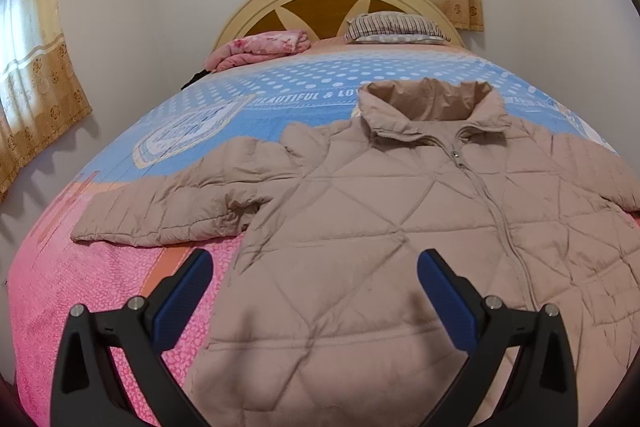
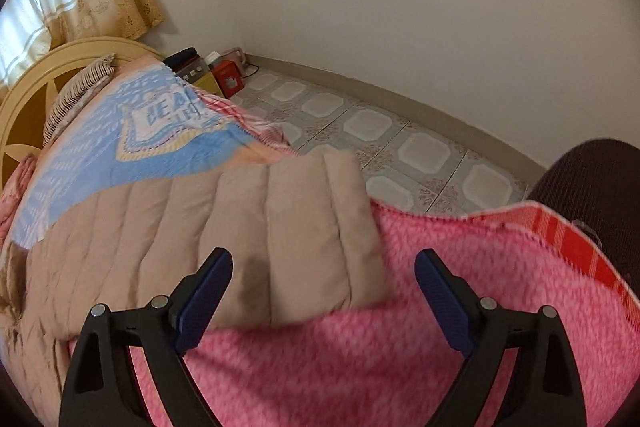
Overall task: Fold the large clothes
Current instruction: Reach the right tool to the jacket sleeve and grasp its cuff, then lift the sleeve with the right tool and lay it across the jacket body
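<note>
On the bed, jacket spread flat, pillow beyond, both tools wide open, empty.

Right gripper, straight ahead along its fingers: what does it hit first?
Most likely the cuff end of the beige jacket sleeve, lying on the pink bedspread just ahead of the open right gripper. The gap centre sits near the sleeve's edge, so depth is uncertain; it might meet the bedspread instead.

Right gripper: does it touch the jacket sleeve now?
Cannot tell. In the right wrist view the right gripper is open over the cuff of the sleeve. Its dark shadow lies on the fabric beside the left finger, but neither contact nor gap shows plainly.
</note>
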{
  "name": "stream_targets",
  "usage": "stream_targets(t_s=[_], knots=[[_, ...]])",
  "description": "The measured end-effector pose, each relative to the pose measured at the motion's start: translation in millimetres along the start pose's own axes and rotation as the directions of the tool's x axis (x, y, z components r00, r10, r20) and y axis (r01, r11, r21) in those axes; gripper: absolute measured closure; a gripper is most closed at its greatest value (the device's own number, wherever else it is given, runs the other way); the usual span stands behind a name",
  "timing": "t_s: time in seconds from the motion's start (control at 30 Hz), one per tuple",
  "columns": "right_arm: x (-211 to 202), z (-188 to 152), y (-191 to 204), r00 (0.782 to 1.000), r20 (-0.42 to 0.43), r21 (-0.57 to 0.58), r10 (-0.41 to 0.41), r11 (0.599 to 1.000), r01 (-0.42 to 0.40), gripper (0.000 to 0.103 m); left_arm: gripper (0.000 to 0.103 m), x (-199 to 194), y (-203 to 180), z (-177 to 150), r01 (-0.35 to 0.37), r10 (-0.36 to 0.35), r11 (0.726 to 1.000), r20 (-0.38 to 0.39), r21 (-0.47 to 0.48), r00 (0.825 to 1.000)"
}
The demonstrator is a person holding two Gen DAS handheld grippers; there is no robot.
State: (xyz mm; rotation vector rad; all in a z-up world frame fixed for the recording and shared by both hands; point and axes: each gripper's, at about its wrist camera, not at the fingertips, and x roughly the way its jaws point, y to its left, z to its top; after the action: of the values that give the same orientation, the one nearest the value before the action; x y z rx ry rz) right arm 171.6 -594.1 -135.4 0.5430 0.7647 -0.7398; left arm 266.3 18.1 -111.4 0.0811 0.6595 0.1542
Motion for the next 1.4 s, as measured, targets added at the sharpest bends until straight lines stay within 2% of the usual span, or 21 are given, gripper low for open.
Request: stream_targets(t_s=[0.03,0.17,0.23,0.33,0.37,0.4,0.5,0.67,0.87,0.97,1.13,1.3,1.4], knots=[[2.2,3.6,-1.1,1.000,-0.007,0.001,0.002,1.000,-0.002,0.011,0.000,0.4,0.9,-0.3,-0.001,0.001,1.000,-0.003,0.000,1.000],[16.6,9.4,-7.0,0.997,-0.071,0.042,0.029,0.999,-0.026,0.030,0.000,1.7,4.3,-1.8,-0.001,0.001,1.000,-0.011,-0.007,1.000],[26.2,8.9,-4.8,0.994,-0.096,0.055,0.048,0.998,-0.043,0.036,0.000,3.0,4.9,-1.8,0.006,-0.006,1.000,-0.016,-0.014,1.000],[28.6,7.7,-2.7,0.990,-0.110,0.048,0.093,0.995,-0.088,0.056,0.000,1.6,5.9,-3.7,0.007,-0.007,1.000,-0.014,-0.007,1.000],[27.8,6.7,-1.9,0.989,-0.110,0.040,0.096,0.995,-0.092,0.067,0.000,1.2,6.7,-4.6,0.008,-0.008,1.000,-0.015,-0.008,1.000],[27.7,6.3,-0.2,0.987,-0.114,0.026,0.115,0.993,-0.113,0.083,0.000,1.1,7.6,-5.0,0.009,-0.010,1.000,-0.016,-0.009,1.000],[20.6,7.3,4.2,0.985,-0.104,0.000,0.136,0.991,-0.137,0.091,0.000,-0.6,10.7,-6.3,0.013,-0.013,1.000,-0.019,-0.017,1.000],[-12.5,16.1,20.1,0.984,-0.040,-0.081,0.176,0.981,-0.178,0.095,0.000,-9.4,15.6,-7.7,0.020,-0.020,1.000,-0.007,-0.022,1.000],[-80.1,24.4,68.1,0.970,0.084,-0.249,0.229,0.947,-0.202,0.095,0.000,-19.0,25.8,-4.5,0.014,-0.013,0.999,0.013,-0.031,1.000],[-118.1,24.8,98.6,0.951,0.137,-0.340,0.278,0.914,-0.219,0.095,0.000,-21.0,34.8,-2.3,0.005,-0.005,0.999,0.021,-0.042,1.000],[-185.0,9.6,161.7,0.896,0.206,-0.504,0.394,0.828,-0.248,0.096,0.000,-25.3,48.2,-3.2,0.000,0.002,0.998,0.028,-0.066,1.000],[-228.6,-18.8,223.4,0.845,0.192,-0.624,0.500,0.726,-0.288,0.096,0.000,-29.3,55.1,-7.0,0.000,0.003,0.998,0.032,-0.069,0.999],[-245.1,-41.6,253.5,0.823,0.162,-0.677,0.544,0.668,-0.308,0.096,0.000,-30.9,60.4,-8.0,-0.004,0.006,0.997,0.037,-0.073,0.999]])
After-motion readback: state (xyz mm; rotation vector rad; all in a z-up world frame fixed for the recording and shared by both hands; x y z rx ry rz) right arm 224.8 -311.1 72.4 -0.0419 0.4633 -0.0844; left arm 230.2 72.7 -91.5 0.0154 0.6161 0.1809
